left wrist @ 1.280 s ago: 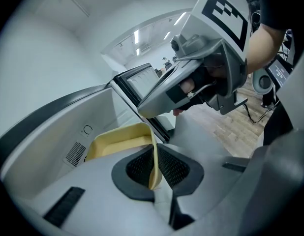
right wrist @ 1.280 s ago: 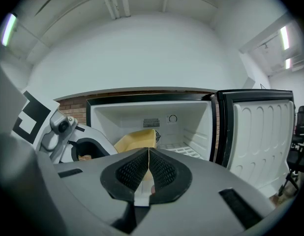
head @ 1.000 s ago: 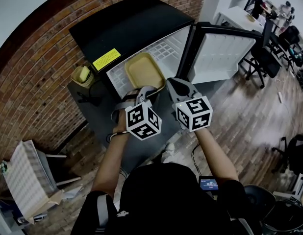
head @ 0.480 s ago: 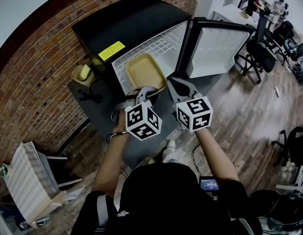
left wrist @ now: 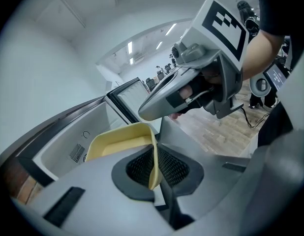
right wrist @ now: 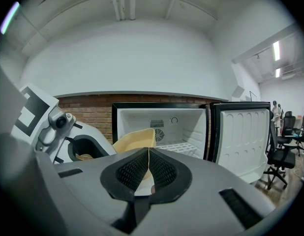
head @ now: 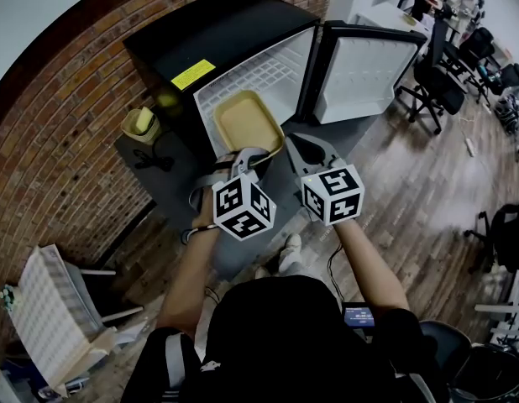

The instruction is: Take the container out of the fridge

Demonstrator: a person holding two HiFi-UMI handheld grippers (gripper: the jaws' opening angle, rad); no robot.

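Head view: container [head: 247, 122] has come further out of fridge [head: 217, 40]. Left gripper [head: 243, 156] pinches its rim, right gripper [head: 303, 145] closed, empty. Extraction looks nearly done.

A red brick wall [head: 49, 133] runs off to the left of the fingers [head: 243, 159], with white wall above it. Wood-plank floor [head: 427, 183] spreads to their right. Black office chairs [head: 440, 82] and a white table [head: 385, 19] stand well beyond the fingertips. Strip lights [right wrist: 277, 50] glow on the ceiling.
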